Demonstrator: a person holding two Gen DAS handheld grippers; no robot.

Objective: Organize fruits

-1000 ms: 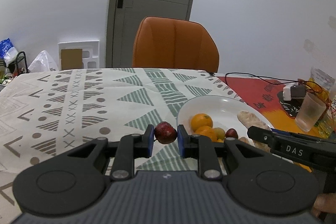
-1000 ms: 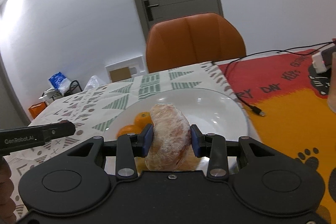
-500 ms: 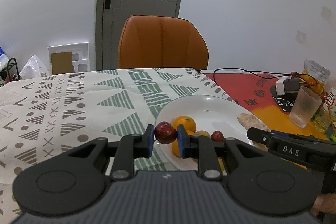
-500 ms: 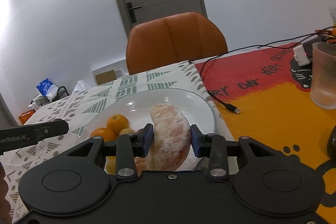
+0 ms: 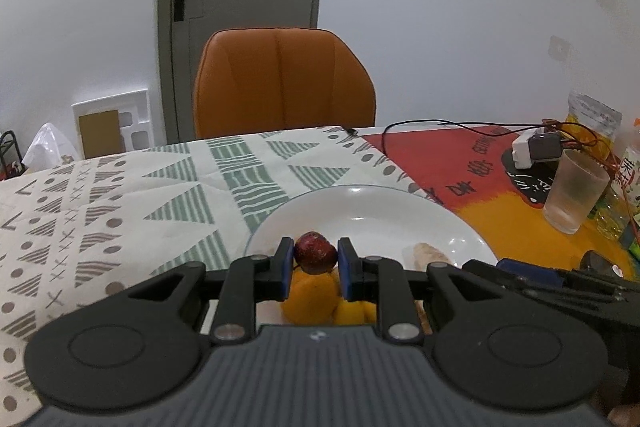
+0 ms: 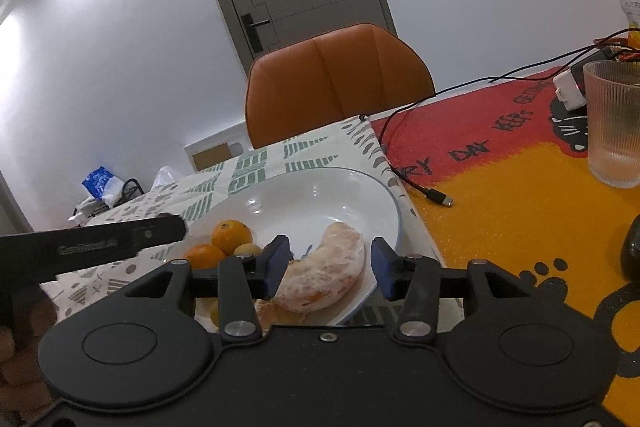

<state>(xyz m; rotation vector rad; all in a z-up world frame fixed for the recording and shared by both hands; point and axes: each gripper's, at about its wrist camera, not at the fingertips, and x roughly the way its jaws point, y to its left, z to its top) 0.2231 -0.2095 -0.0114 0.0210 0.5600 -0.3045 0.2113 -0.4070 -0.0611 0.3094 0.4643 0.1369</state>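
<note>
My left gripper (image 5: 314,263) is shut on a small dark red fruit (image 5: 315,254) and holds it over the near part of a white plate (image 5: 372,211). Oranges (image 5: 310,301) lie in the plate below it. My right gripper (image 6: 327,267) is open, its jaws wide on either side of a peeled orange piece (image 6: 326,277) that rests on the plate's (image 6: 320,199) near rim. Two oranges (image 6: 231,235) and a small yellowish fruit (image 6: 247,249) lie in the plate to its left. The left gripper's finger (image 6: 100,247) shows at the left.
An orange chair (image 5: 284,83) stands behind the table. A ribbed glass (image 6: 614,123) stands on the red and orange mat (image 6: 520,195) to the right, with a black cable (image 6: 420,183), a charger (image 5: 536,149) and packets. A patterned tablecloth (image 5: 100,195) covers the left.
My right gripper has opened and let the peeled orange piece down onto the plate. My left gripper has moved right over the plate with the red fruit still in it.
</note>
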